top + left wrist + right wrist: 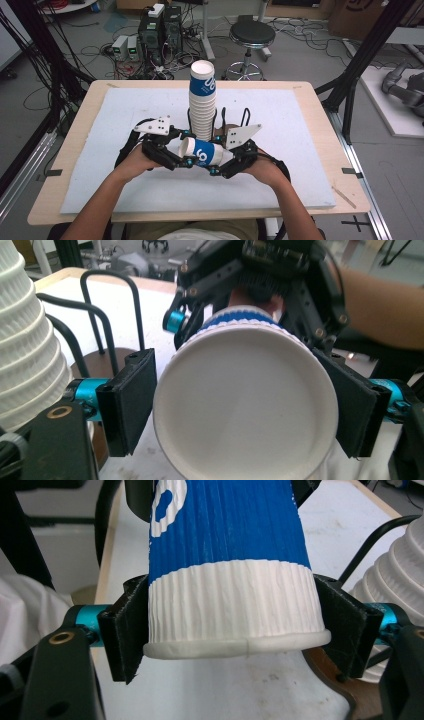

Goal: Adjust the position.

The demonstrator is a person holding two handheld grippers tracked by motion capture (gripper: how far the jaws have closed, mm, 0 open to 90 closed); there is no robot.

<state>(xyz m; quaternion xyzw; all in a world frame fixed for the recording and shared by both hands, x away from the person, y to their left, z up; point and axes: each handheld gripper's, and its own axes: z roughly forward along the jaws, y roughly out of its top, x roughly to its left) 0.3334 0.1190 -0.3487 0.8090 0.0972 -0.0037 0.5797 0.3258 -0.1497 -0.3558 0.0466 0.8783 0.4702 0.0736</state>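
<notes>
At the high view's centre, a blue-and-white paper cup (202, 153) lies sideways between both grippers. The right gripper (232, 630) clamps its rim; the left gripper (245, 405) stands apart around its base, the right pad touching. Upper left there: stacked cups (25, 340)

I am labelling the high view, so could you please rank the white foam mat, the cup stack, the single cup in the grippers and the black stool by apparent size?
1. white foam mat
2. cup stack
3. black stool, farther off, so unsure against the stack
4. single cup
</notes>
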